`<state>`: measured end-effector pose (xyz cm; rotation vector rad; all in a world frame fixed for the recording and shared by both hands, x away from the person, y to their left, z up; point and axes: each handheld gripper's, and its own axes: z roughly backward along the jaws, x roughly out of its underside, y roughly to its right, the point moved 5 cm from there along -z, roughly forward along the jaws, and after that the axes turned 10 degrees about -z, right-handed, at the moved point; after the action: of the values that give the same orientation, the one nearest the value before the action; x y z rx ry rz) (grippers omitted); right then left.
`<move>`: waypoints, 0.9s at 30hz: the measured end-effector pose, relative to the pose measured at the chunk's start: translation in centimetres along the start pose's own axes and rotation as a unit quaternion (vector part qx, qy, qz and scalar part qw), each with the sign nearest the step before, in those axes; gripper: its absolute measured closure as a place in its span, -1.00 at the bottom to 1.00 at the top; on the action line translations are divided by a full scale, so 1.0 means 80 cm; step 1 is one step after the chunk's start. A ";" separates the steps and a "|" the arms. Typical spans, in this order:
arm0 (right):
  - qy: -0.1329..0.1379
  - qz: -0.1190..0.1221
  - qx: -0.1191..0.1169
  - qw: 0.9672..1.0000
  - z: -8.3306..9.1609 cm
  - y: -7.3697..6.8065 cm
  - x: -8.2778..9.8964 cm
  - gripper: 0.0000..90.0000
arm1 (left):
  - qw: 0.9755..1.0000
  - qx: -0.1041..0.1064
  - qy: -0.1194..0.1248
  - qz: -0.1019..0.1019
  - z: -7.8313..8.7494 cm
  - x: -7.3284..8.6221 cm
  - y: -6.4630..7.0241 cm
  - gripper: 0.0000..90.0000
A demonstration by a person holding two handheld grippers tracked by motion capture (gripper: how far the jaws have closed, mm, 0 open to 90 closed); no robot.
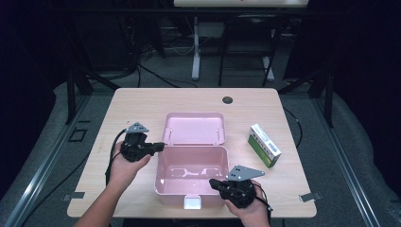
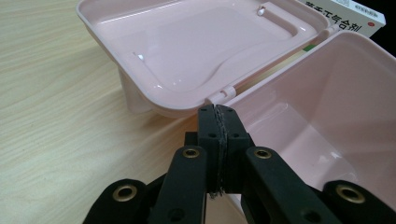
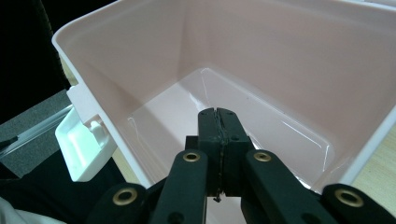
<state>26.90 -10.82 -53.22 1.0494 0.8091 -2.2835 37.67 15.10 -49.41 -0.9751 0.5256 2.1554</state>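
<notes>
**Pink Box Open, Both Claws Clenched Empty**

While lying open near the middle of the pale wooden tabletop (image 1: 142,101), pink plastic box (image 1: 191,177) with hinged pink lid (image 1: 194,127) thrown back flat toward the far side. Interior bare and glossy, seen from above and from both gripper views. White latch tab (image 1: 192,203) hanging at the near wall of the box, at the near tabletop edge.

Left claw (image 1: 160,146) at the left far corner of the box, beside the hinge, jaws pressed together with nothing between them; in the left gripper view, tips (image 2: 218,112) just short of the hinge where lid (image 2: 187,56) meets box rim (image 2: 299,65); contact with the box not to be told. Right claw (image 1: 213,182) over the near right rim of the box, likewise clenched and empty; in the right gripper view, tips (image 3: 218,114) pointing down into the box cavity (image 3: 261,70), latch tab (image 3: 81,144) off to the left.

Green-and-white cardboard carton (image 1: 264,144) lying on the tabletop well right of the box, untouched.
</notes>
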 end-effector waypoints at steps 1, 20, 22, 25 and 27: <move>-0.001 -0.001 0.000 1.000 0.000 0.000 0.000 0.99 | 1.000 0.000 0.000 0.000 0.000 0.000 0.000 0.99; 0.008 -0.012 -0.003 1.000 0.000 -0.004 0.001 0.90 | 0.999 0.013 0.031 0.013 0.000 0.005 -0.001 0.92; 0.007 -0.021 -0.017 1.000 0.002 -0.003 -0.001 0.87 | 0.999 0.019 0.039 0.021 0.001 0.008 -0.001 0.92; 0.006 -0.031 -0.019 0.999 0.007 -0.001 -0.007 0.83 | 0.999 0.025 0.042 0.024 0.005 0.011 0.000 0.86; 0.009 -0.028 -0.016 0.999 0.011 -0.002 -0.011 0.80 | 0.999 0.009 0.043 0.016 0.012 0.012 -0.002 0.81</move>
<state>26.82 -11.13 -52.03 1.0462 0.8912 -2.3025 36.89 16.20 -49.53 -1.0597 0.6052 2.1399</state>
